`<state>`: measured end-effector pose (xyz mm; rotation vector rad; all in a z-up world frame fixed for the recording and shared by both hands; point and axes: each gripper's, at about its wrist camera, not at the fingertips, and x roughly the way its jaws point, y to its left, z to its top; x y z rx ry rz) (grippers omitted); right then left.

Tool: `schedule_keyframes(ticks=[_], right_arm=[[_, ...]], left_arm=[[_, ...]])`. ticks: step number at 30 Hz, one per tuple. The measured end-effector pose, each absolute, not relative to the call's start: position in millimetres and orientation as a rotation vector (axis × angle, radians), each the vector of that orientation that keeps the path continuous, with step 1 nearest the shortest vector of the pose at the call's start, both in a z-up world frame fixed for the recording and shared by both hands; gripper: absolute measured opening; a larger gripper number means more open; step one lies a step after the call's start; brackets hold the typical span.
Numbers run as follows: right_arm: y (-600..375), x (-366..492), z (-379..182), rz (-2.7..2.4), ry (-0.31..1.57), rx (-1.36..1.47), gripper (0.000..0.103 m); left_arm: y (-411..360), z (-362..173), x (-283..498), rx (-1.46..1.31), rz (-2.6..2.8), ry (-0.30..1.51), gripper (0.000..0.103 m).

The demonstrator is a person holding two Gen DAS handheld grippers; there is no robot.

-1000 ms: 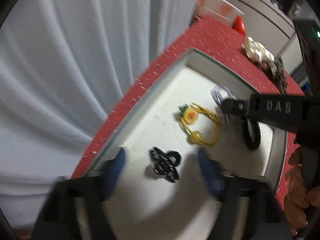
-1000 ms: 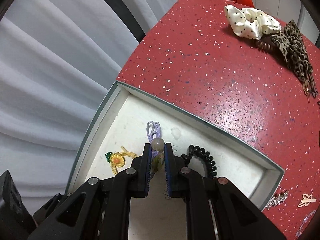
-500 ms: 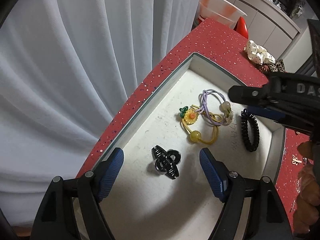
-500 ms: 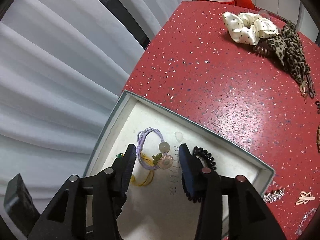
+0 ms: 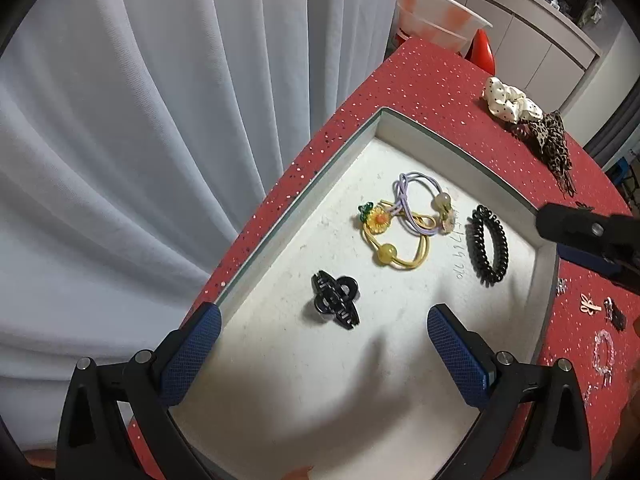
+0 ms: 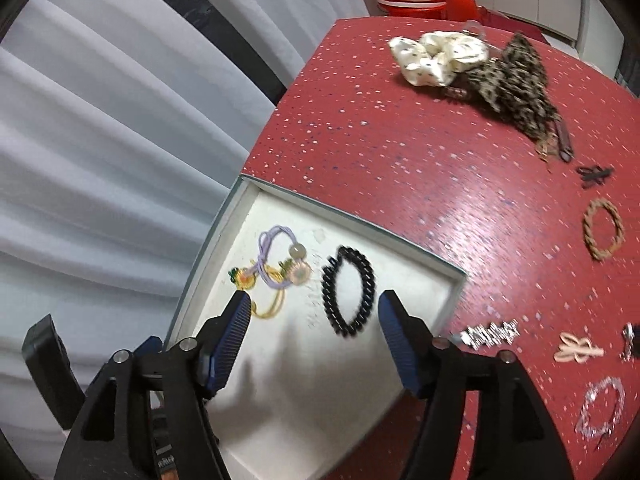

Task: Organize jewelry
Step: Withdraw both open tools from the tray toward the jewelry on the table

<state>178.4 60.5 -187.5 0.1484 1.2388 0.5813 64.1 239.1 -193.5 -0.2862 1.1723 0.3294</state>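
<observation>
Your right claw point(image 6: 314, 318), spread empty over the shallow white box point(image 6: 448, 280), sits nearest the silver rhinestone clip point(image 6: 489, 334), lower right on the red speckled worktop point(image 6: 400, 140).

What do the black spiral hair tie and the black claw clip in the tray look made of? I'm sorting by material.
Black spiral hair tie: likely glossy plastic coil; highlights along each loop. Black claw clip: seemingly rigid, shiny moulded plastic with teeth.
</observation>
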Motion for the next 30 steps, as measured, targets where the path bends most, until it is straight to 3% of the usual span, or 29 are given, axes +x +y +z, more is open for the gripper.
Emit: schedule_keyframes(ticks=[3,9,30], right_arm=[[48,169,-184,0.576,1.238,0.154,0.082],[19,150,-181,0.552,1.246,0.192,0.084],[-140,81,-215,0.274,1.327,0.356,0.085]], left_arm=[[231,-192,65,-0.275,0.318,1.186,0.103],[219,-184,64,-0.243,0.296,1.189,0.103],[120,-147,63,-0.167,0.076,1.208,0.103]])
